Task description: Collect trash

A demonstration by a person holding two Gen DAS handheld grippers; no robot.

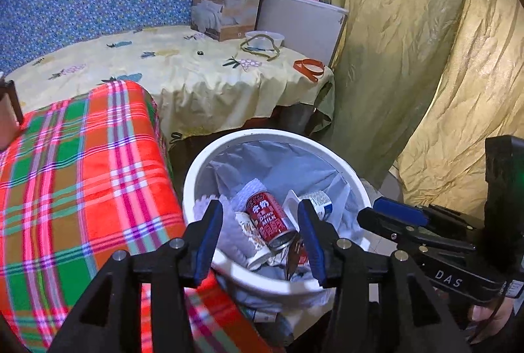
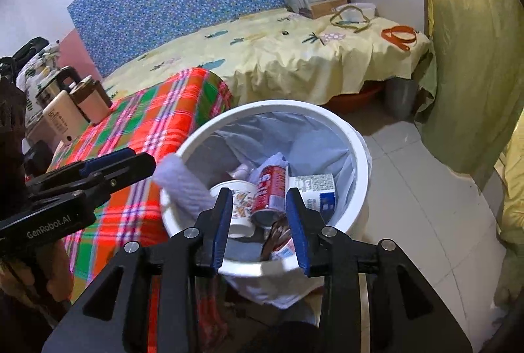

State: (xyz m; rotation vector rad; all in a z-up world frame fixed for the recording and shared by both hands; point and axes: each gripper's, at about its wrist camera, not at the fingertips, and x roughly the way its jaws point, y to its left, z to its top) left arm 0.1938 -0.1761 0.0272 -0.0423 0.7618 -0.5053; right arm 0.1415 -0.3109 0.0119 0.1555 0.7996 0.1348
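Bin: a white bin [image 1: 196,176] with a grey liner is seen on the floor beside the plaid-covered surface [image 1: 82,172]; the collected trash lies inside it.
Trash: a red can [image 1: 270,218], a printed paper cup [image 2: 240,208], a white carton [image 2: 316,189] and a white cloth [image 2: 186,186] draped over the near rim are made out.
Left gripper [image 1: 260,241]: spread, nothing between the jaws — held above the bin.
Right gripper [image 2: 260,222]: spread and empty, likewise over the bin.
Handling: the can and cup are judged light and thin-walled, easily dented — best taken across the body. The cloth is soft and limp; a bunched fold would be pinched. The carton is stiff enough at its edges.
Hidden: the bin's bottom is covered by the pile; a dark foil-like wrapper [image 1: 293,254] is too crumpled to be identified, and the bin's near wall is cut off by the jaws.
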